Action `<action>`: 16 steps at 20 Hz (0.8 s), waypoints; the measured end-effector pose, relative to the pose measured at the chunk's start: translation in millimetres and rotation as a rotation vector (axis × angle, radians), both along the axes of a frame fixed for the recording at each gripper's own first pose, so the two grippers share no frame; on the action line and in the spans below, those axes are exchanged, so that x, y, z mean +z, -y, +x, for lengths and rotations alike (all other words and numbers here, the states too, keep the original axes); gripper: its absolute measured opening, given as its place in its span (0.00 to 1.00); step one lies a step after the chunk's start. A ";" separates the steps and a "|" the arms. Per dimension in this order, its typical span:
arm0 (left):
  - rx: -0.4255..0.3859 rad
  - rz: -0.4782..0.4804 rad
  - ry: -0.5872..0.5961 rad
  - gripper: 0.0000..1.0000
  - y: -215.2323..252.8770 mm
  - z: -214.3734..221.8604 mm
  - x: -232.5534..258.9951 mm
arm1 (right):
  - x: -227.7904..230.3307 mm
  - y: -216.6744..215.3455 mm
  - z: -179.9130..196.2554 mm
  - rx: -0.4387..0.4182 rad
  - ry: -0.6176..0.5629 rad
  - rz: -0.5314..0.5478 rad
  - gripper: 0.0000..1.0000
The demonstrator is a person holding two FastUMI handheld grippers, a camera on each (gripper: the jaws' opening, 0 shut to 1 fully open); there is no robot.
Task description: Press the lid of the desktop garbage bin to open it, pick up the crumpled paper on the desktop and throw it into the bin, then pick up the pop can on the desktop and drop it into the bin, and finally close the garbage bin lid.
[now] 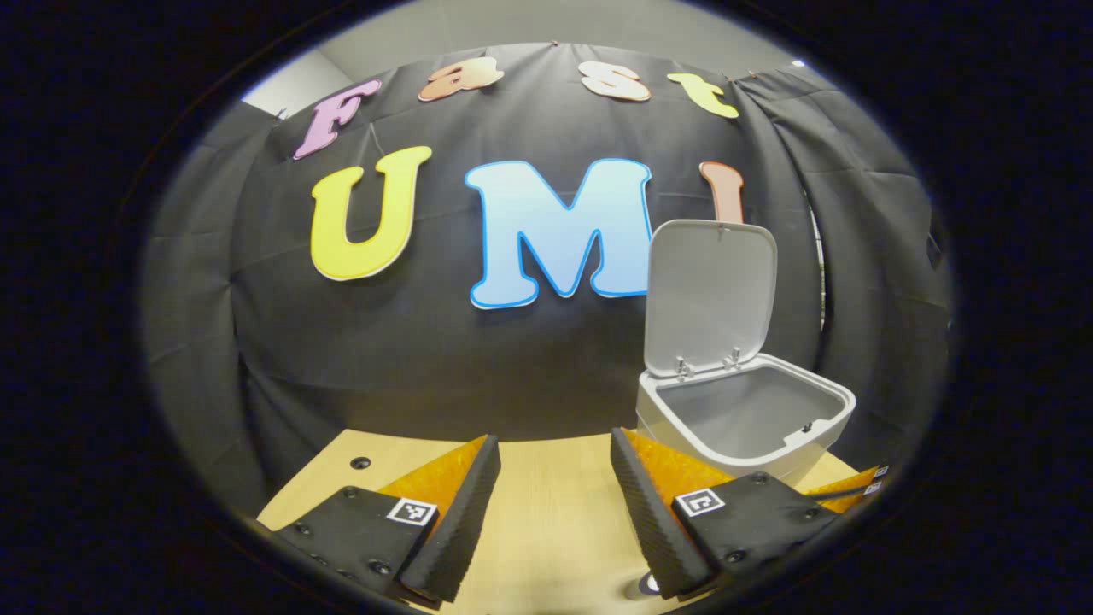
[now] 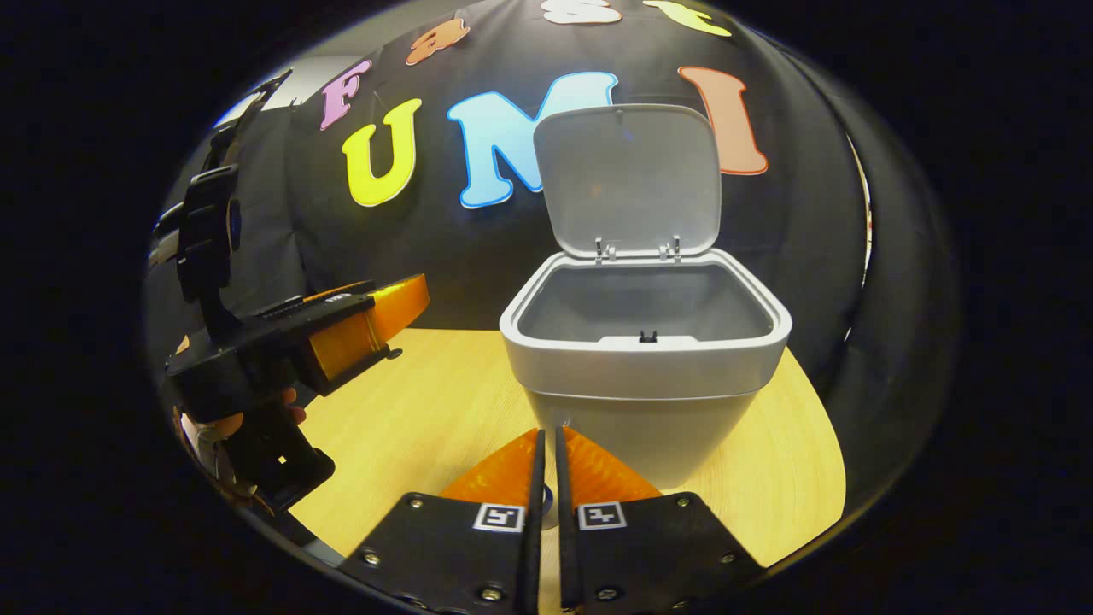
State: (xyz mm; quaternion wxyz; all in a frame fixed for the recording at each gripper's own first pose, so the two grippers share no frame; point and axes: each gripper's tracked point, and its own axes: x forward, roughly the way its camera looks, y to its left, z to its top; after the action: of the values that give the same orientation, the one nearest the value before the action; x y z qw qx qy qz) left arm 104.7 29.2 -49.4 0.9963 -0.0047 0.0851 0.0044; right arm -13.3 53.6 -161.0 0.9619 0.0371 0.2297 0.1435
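- Left gripper: fingers spread wide, nothing between them, low over the bare desk, bin off to its right and farther back.
- Right gripper: fingers pressed together, only a thin slit, holding nothing, aimed at the bin's front wall, near it.
- In the right gripper view the left gripper is seen from the side at left, a hand on its handle, well apart from the bin.
- Bin: stands toward the far side of the desk, close to the wall cloth; lid upright, fully open, hinged at the far rim. Latch catch sits on the near rim.
- Inside of the bin looks empty as far as visible; bottom hidden.
- Paper and can: cannot tell where they are from these views.
- Judgement: lid press looks done, next is the paper pickup.
- To do it well: turn a gripper toward the desk to find the paper, open wide before descending, pinch across the paper's middle, lift clear of the near rim, release over the bin's centre, don't knock the lid.
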 end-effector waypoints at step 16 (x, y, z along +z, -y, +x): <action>0.085 -0.007 -0.026 0.86 -47.4 -16.3 -10.1 | -68.7 -39.3 -1.4 0.099 -0.194 -0.072 0.91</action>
State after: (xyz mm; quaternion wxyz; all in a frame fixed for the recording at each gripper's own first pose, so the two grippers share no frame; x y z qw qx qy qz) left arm 88.4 76.6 -59.5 0.9941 -0.0117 0.0976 0.0464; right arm -14.7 93.0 -229.7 0.9276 0.0049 0.3284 0.1782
